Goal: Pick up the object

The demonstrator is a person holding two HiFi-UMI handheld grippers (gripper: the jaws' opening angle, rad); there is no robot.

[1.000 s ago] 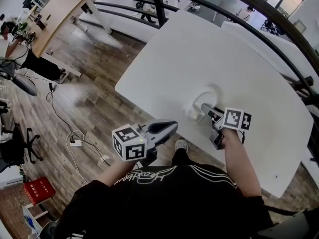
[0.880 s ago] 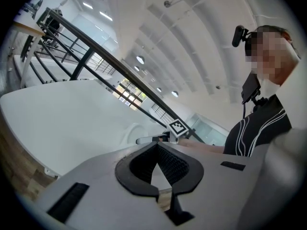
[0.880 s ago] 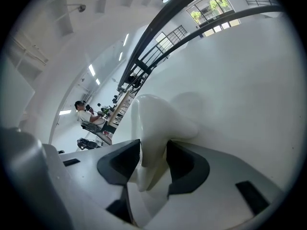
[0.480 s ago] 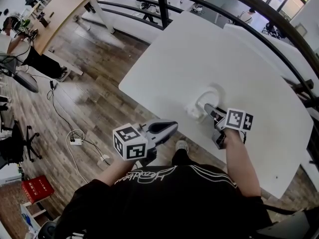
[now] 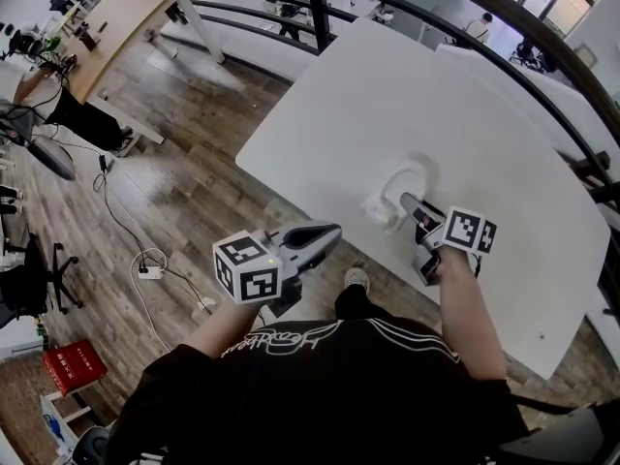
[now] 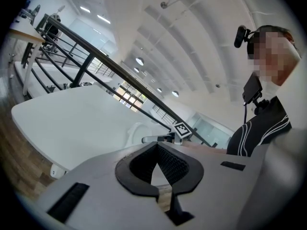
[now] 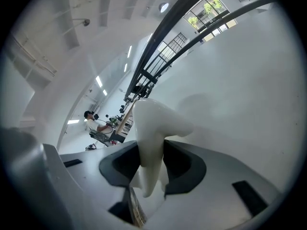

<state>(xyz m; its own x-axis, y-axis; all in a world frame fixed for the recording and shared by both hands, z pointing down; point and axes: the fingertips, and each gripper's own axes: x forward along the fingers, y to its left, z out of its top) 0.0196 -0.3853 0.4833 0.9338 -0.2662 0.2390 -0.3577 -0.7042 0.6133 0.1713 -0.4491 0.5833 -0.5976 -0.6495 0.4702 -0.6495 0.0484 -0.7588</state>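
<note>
A white moulded object (image 5: 390, 198) with a ring-like top lies near the front edge of the white table (image 5: 436, 85). My right gripper (image 5: 408, 204) reaches into it from the near side. In the right gripper view the white object (image 7: 154, 123) stands between the dark pads (image 7: 178, 163), which touch it on both sides while the jaws are closing. My left gripper (image 5: 332, 234) hangs off the table's front edge over the wooden floor, shut with nothing in it; its pad tips meet in the left gripper view (image 6: 156, 147).
A dark metal railing (image 5: 320, 8) runs behind the table. Wooden floor (image 5: 165, 163) with cables lies to the left. A wooden desk (image 5: 107, 27) and office chairs stand at the far left. A second white table (image 5: 542, 95) adjoins on the right.
The right gripper's jaws have drawn in around the white object. The left gripper has drifted slightly left and down. The view has shifted a little.
</note>
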